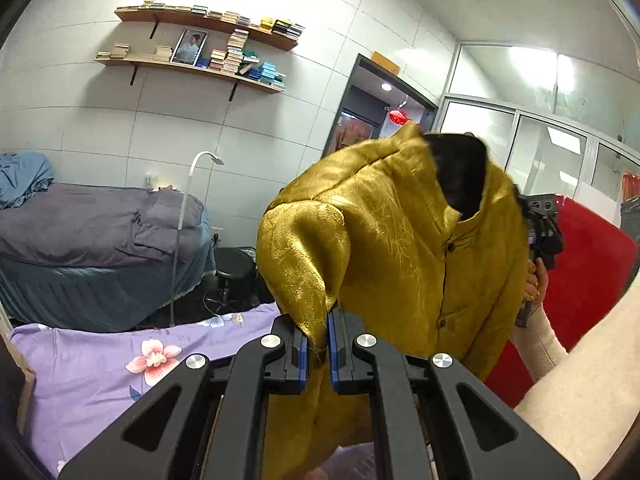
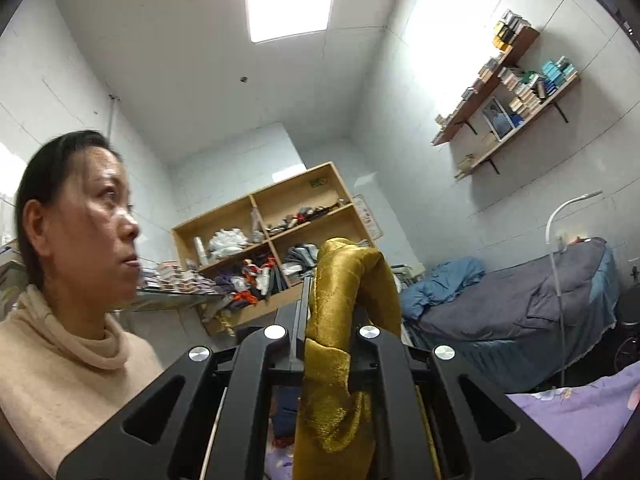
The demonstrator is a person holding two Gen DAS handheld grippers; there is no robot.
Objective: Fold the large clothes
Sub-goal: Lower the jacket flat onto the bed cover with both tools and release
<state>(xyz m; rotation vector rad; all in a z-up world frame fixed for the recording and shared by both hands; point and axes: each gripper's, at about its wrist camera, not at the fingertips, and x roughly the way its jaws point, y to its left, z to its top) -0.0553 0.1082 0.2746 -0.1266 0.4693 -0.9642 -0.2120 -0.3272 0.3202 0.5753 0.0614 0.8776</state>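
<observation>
Both grippers [image 1: 318,344] [image 2: 328,320] pinching gold jacket [image 1: 400,240], floral purple bedsheet [image 1: 92,376], seemingly tiled bedroom walls [image 1: 100,120]

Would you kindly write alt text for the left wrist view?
The left gripper pinches a gold satin jacket held up in the air, above a lilac floral sheet. Behind are a grey-covered bed and wall shelves.

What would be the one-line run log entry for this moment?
phase: lifting | left gripper: shut on shiny golden-yellow satin jacket | right gripper: shut on same jacket | jacket: held up above purple floral bedsheet, not yet folded
</observation>
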